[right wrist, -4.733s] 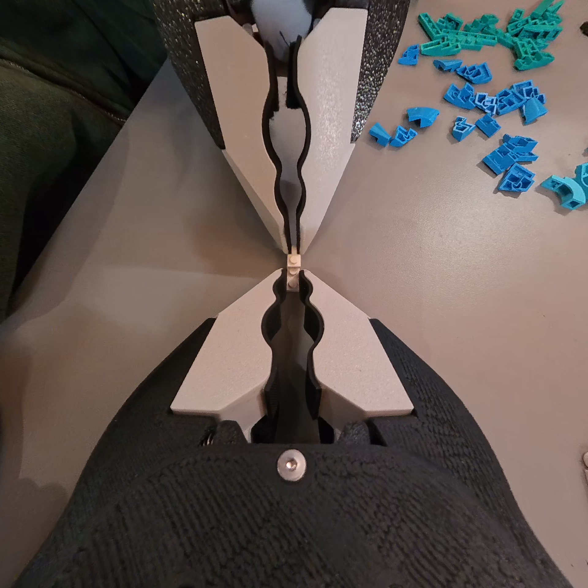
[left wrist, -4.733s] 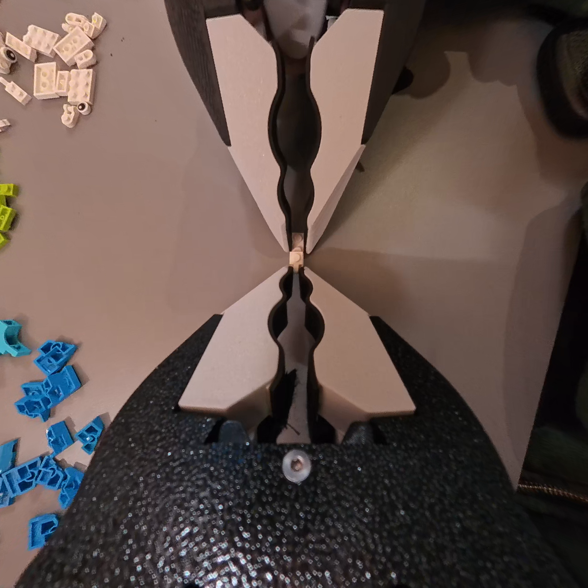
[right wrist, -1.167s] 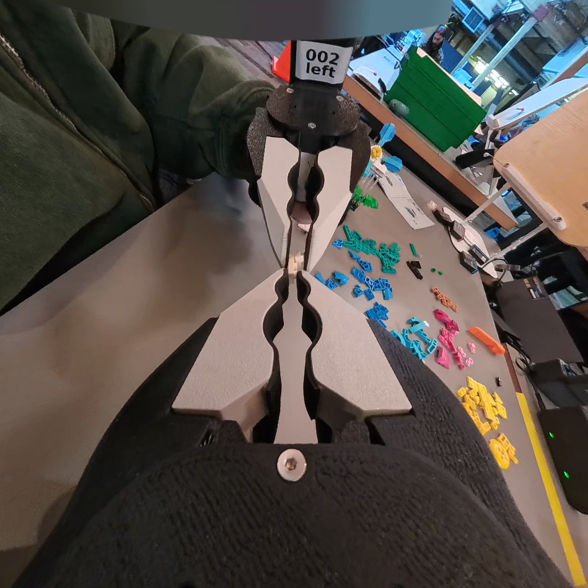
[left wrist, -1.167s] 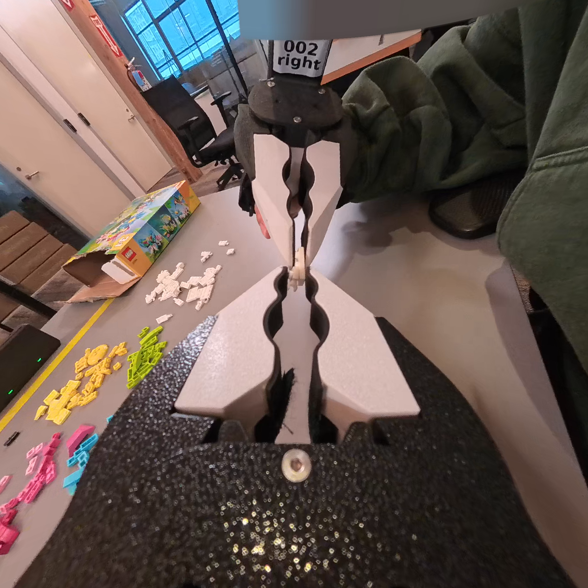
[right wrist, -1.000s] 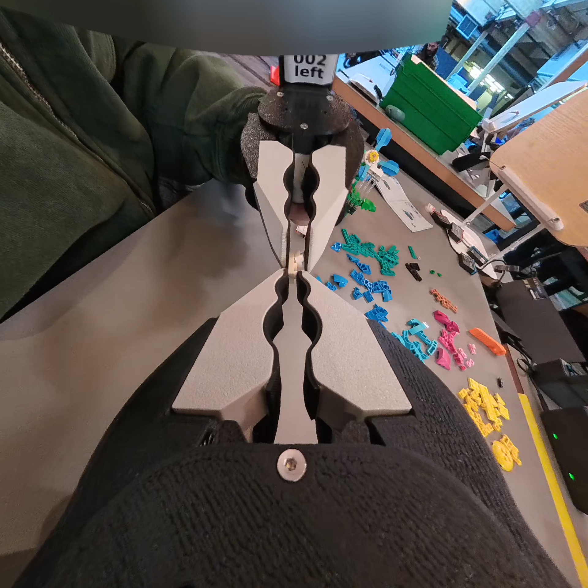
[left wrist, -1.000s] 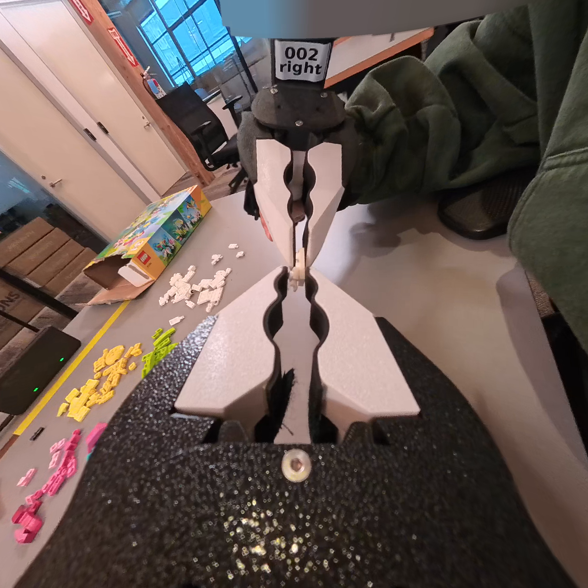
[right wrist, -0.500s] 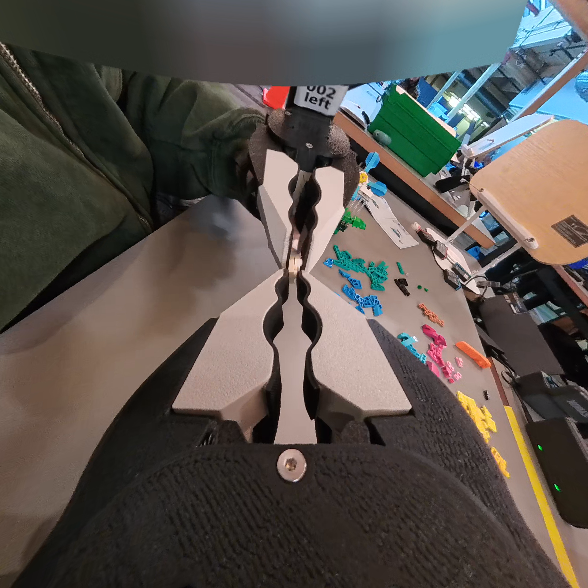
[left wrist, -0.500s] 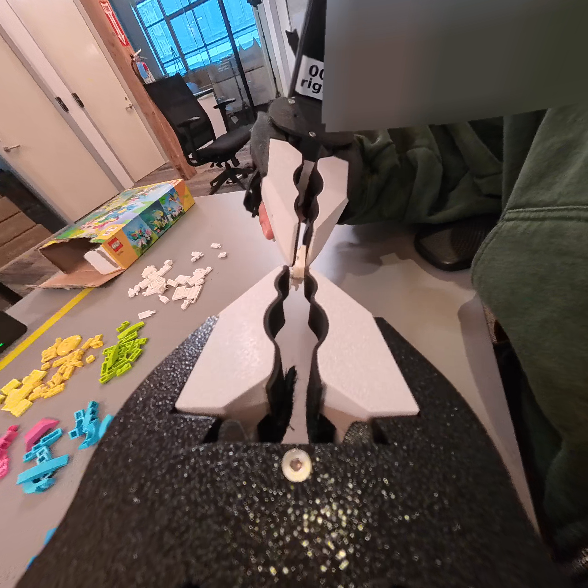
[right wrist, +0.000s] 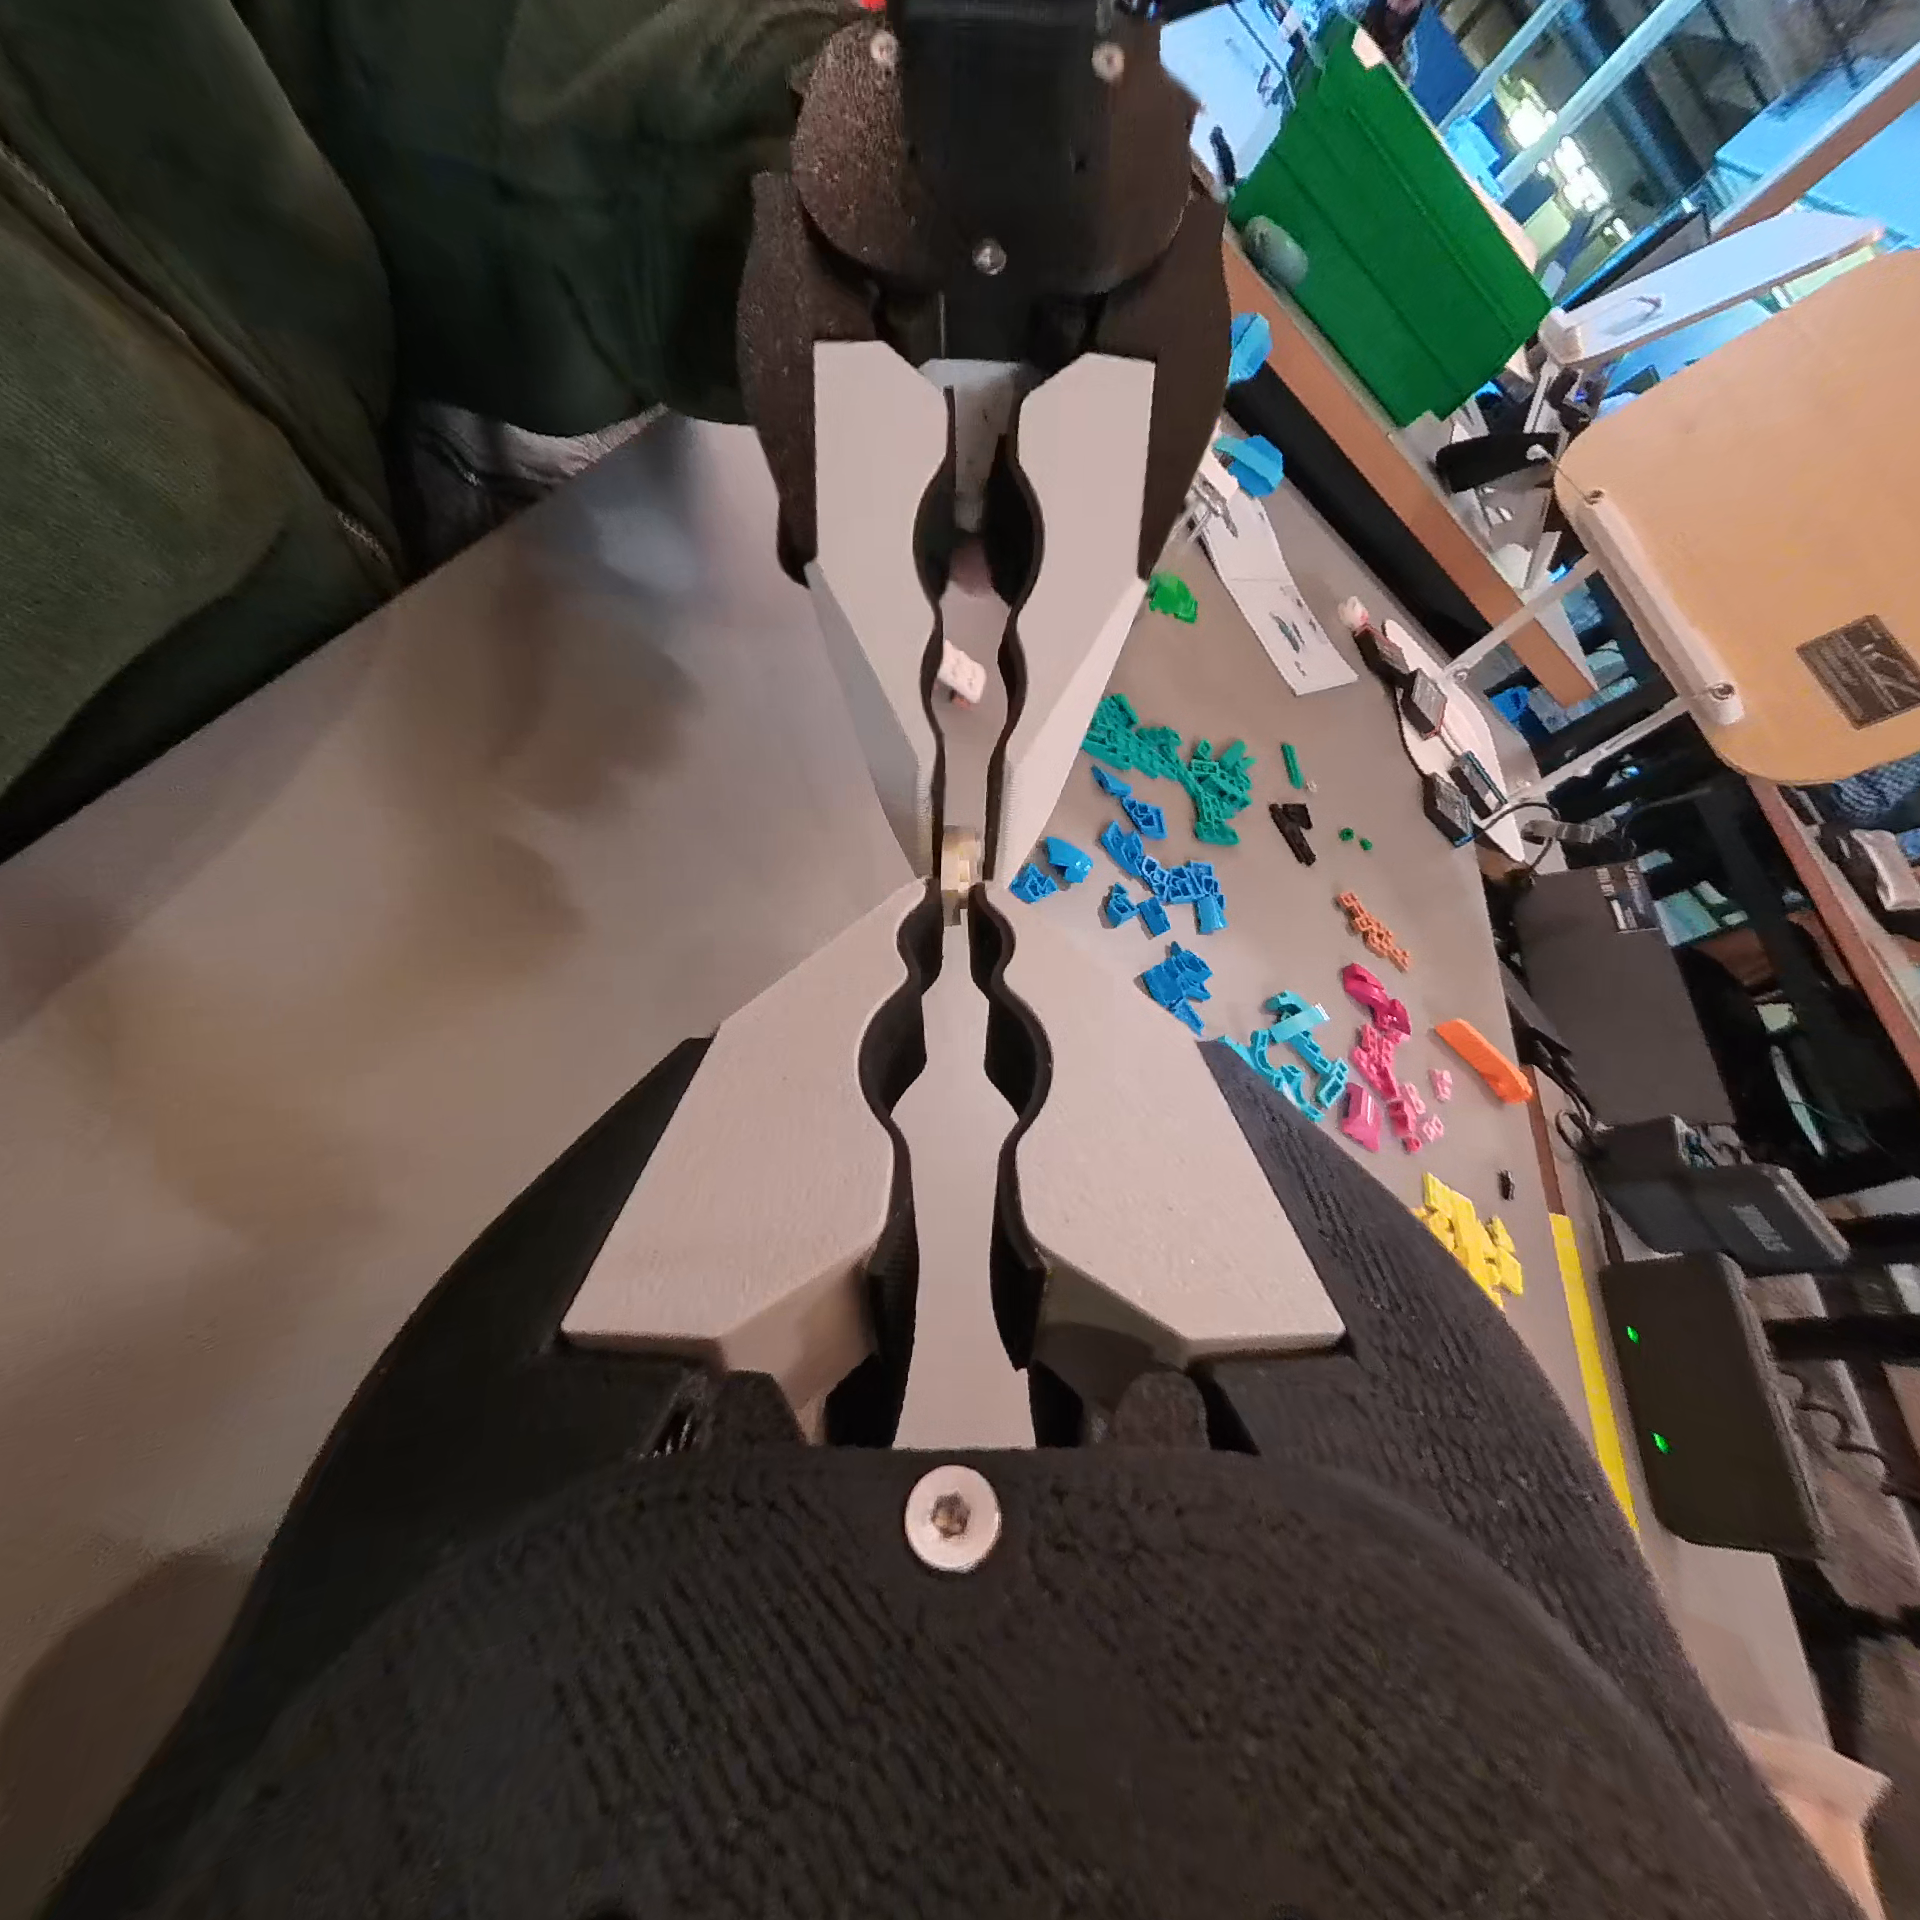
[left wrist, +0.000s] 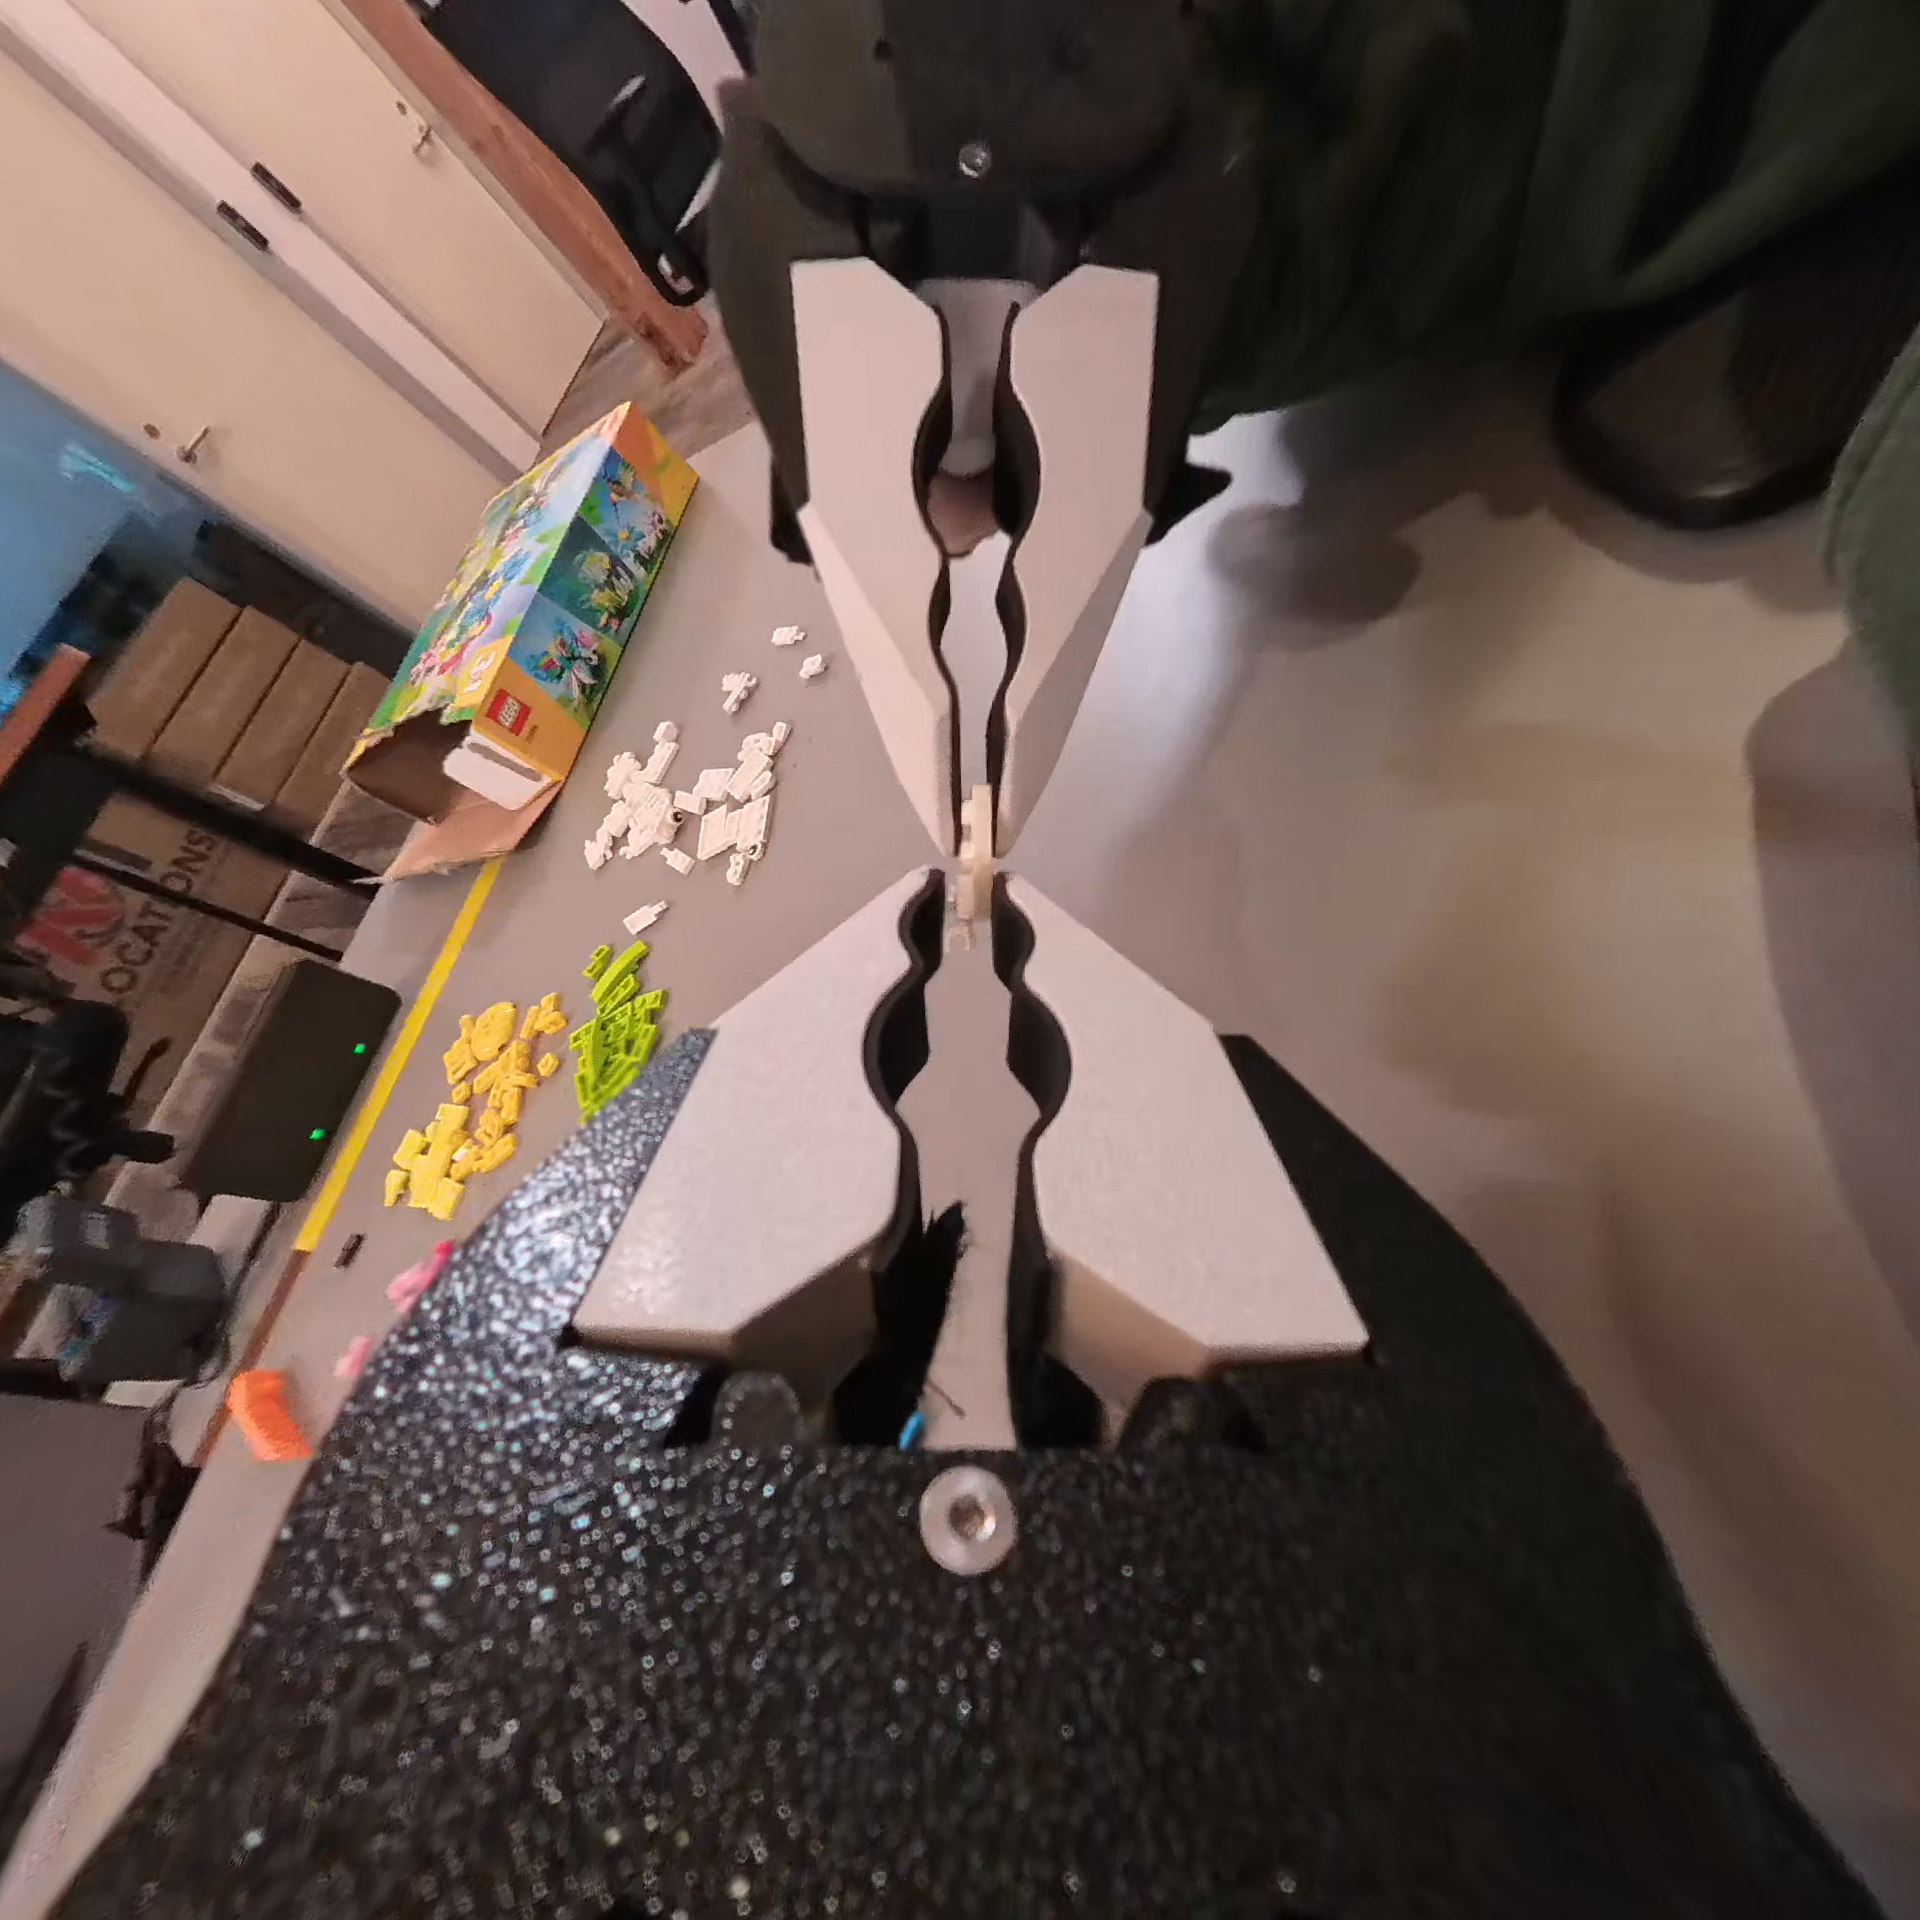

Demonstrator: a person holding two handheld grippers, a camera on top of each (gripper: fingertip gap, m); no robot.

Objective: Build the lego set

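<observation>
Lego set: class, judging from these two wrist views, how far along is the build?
Done: bricks lie sorted by colour, like the white pile and blue pile.
In hand: the left tongs and right tongs meet tip to tip on a small white piece.
Left: nearly everything; the piles remain loose.

Our left claw has two pale grey wedge-shaped fingers with wavy black inner edges, set in a speckled black housing with one silver screw. Our right claw looks the same, its housing ribbed. We wear dark green sleeves.
</observation>
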